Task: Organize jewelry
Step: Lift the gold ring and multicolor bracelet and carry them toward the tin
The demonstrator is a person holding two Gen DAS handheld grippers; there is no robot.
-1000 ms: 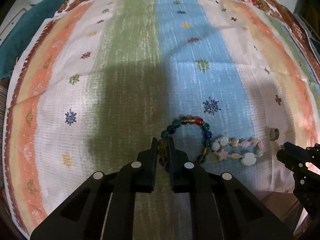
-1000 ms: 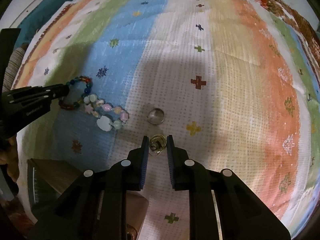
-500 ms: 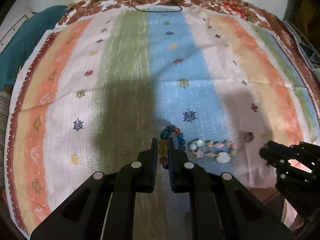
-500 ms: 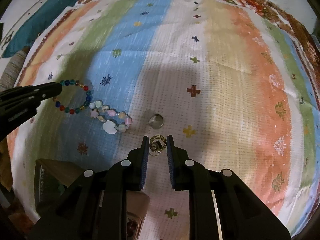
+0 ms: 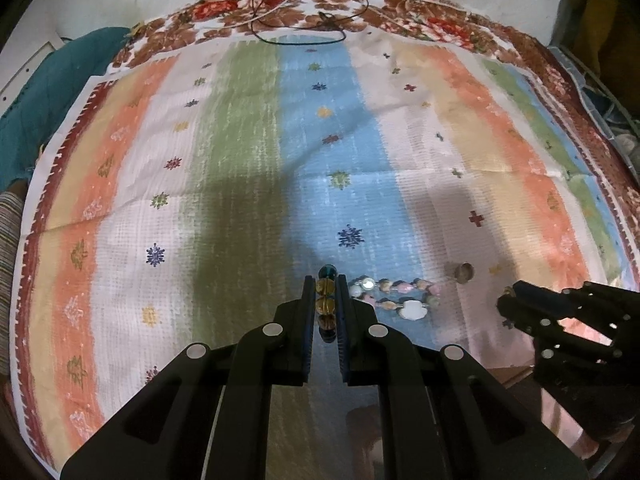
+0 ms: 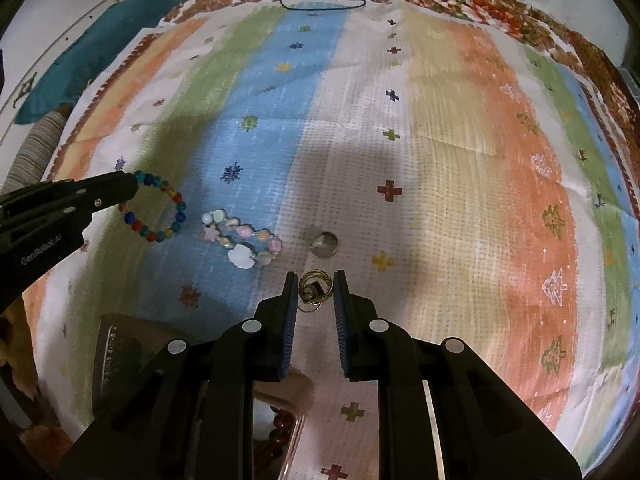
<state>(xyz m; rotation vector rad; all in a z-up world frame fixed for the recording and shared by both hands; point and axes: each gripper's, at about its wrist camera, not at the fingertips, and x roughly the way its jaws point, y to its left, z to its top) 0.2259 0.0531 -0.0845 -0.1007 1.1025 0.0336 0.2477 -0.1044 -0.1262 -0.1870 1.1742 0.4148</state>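
Two grippers: left gripper [image 5: 325, 300] at 6 o'clock of its own view, right gripper [image 6: 316, 292] likewise in its own.

Two bead bracelets: one multicoloured bracelet [image 6: 160, 212] at 9 o'clock of the right view, one pastel bracelet [image 6: 240, 240] just right of it.

One silver ring [image 6: 325, 245] near centre, toward 6 o'clock.

One gold wire earring piece [image 6: 315, 291] at 6 o'clock; whether single or a pair, cannot tell.

One striped cloth [image 6: 440, 160].

One dark cord [image 5: 300, 28] at 12 o'clock.
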